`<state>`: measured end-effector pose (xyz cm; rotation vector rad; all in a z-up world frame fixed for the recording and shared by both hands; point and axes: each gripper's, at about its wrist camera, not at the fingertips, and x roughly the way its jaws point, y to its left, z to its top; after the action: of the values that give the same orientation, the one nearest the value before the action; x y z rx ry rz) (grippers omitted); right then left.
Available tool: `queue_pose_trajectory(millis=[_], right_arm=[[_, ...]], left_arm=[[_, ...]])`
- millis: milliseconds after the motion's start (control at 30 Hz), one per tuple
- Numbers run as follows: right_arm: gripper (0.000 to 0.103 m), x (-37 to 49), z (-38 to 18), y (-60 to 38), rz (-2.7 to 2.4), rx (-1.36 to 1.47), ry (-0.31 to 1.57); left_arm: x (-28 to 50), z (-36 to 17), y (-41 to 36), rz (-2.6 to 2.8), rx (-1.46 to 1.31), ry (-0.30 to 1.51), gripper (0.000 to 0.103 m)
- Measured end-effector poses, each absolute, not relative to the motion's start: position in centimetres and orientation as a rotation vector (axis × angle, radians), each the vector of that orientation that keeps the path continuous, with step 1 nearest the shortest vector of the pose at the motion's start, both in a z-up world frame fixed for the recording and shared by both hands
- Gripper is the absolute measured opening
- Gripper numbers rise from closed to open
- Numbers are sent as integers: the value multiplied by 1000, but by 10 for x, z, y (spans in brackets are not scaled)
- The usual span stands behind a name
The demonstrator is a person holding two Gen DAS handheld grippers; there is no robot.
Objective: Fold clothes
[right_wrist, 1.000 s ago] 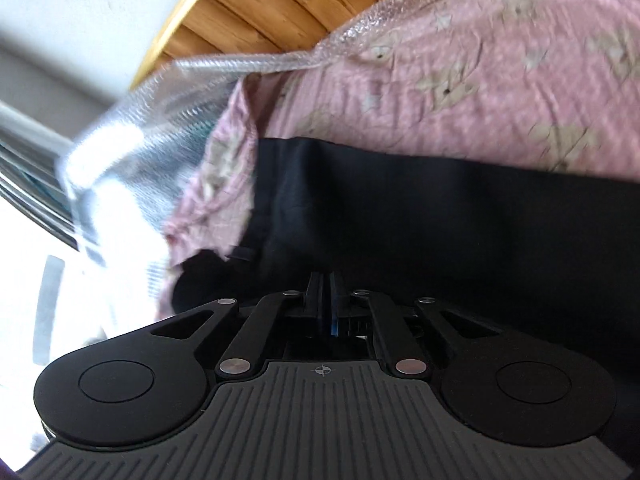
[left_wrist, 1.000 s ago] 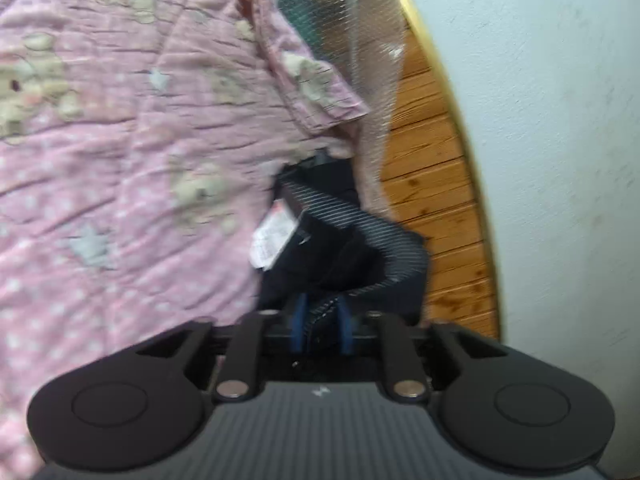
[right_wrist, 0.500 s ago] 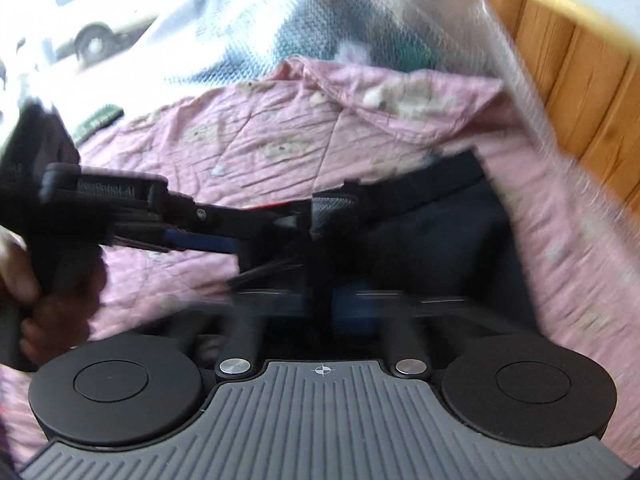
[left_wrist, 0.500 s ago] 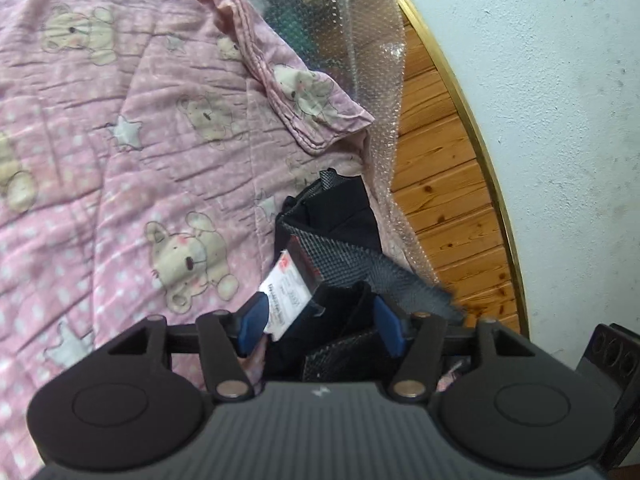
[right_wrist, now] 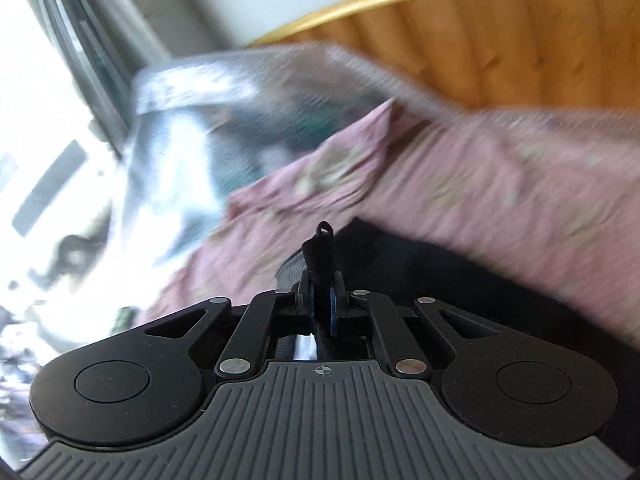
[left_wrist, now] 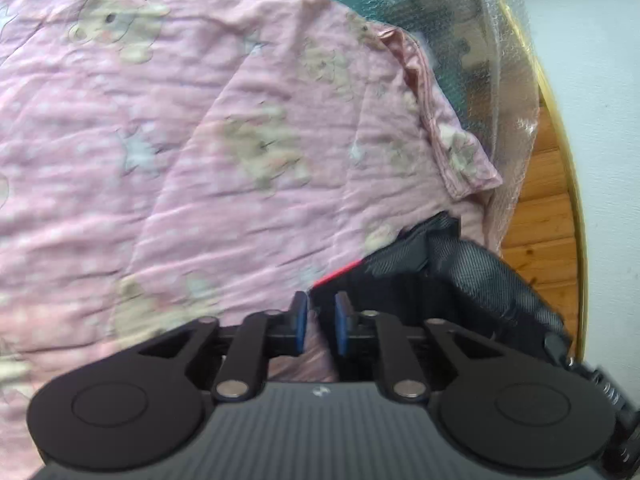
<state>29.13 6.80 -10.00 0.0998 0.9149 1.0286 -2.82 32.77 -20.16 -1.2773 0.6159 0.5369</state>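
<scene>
Left gripper [left_wrist: 319, 322] jaws narrowed since the earlier frame, nothing visibly pinched; garment [left_wrist: 460, 280] lay at 2 o'clock. Right gripper [right_wrist: 320, 304] clamped its strap [right_wrist: 319, 256].

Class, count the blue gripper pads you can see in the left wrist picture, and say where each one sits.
2. One blue pad sits left of the narrow gap and the other blue pad right of it, beside the black garment on the pink blanket. None seems hidden.
</scene>
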Motion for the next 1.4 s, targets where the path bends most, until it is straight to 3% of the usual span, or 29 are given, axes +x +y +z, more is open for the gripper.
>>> queue_pose_trajectory(millis=[200,400,433,467,600,667,700,733,767,800,867,900,933,1000,1200,1300,1400], right_arm=[[4,254,-110,95,1008,-34,882],[5,257,-85,82,976,40,834],[5,252,-83,84,990,39,836],[5,244,-81,89,1003,22,834],[5,215,-87,106,1037,-5,838],[15,205,-95,113,1100,45,891],[31,201,-102,115,1160,93,949],[45,197,-108,115,1209,136,1009],[47,195,-111,111,1230,162,1048],[47,192,-109,99,1214,170,1049],[52,191,-102,65,1149,171,1022],[55,193,-97,46,1110,177,1014],[59,197,-95,24,1060,186,1013],[61,197,-101,-28,930,189,1031],[63,163,-137,-138,672,269,1163],[62,136,-142,-123,770,284,1153],[59,112,-144,-68,925,125,1078]], left_arm=[[-13,-150,299,340,-929,603,15],[44,-167,285,233,-843,717,19],[43,-177,291,298,-853,776,7],[42,-188,297,363,-862,835,4],[6,-186,309,452,-889,812,4],[-7,-180,311,497,-896,798,4],[-11,-177,311,511,-894,798,4],[-15,-174,312,501,-914,775,7],[-20,-171,312,486,-937,749,11],[-24,-168,312,471,-960,723,23],[-28,-161,309,371,-1035,654,29],[-26,-160,306,318,-1067,638,37],[-25,-158,304,264,-1099,622,55],[-12,-167,299,218,-1139,647,72],[32,-185,314,181,-1133,614,71],[50,-191,318,176,-1059,660,69],[63,-192,319,158,-983,715,69]])
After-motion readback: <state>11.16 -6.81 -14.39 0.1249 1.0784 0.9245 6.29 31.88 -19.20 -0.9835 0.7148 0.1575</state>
